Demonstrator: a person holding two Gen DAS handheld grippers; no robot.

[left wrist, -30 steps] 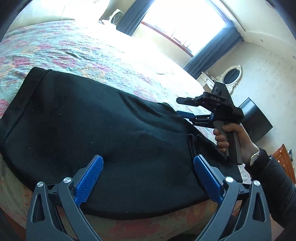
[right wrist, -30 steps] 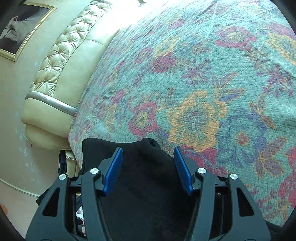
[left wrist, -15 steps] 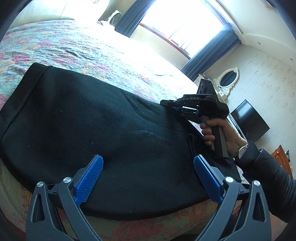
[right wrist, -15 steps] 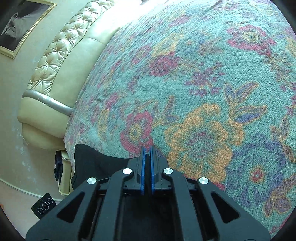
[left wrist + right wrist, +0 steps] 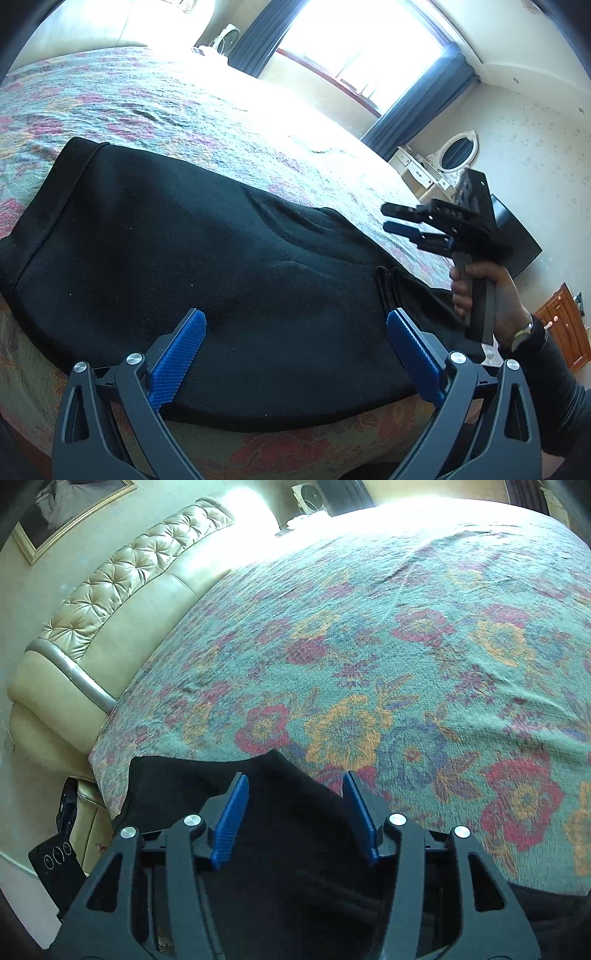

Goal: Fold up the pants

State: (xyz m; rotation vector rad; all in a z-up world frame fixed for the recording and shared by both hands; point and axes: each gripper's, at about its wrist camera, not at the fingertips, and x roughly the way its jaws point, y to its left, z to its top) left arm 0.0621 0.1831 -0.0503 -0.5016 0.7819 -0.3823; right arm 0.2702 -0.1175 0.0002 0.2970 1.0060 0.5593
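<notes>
Sunlight floods one window flanked by two dark blue curtains, washing out the far side of one bed under a floral bedspread in teal, red and orange; one tufted cream headboard curves along the wall beneath one framed picture; one white dressing table with an oval mirror stands in the corner, with one dark screen beside it.

One pair of black pants lies spread flat on the near edge of the bed, its lower hem hanging slightly over the side; one narrow doubled fold of cloth shows near its right end.

Two grippers are in view, each with two blue ribbed pads; the left gripper hovers low over the near edge of the pants with its jaws wide apart and nothing pinched between them; the right gripper is held above the right end of the pants by one hand wearing a wristwatch and a dark sleeve; its jaws are opening, roughly halfway apart, with black cloth seen beneath the gap but not pressed by either pad.
</notes>
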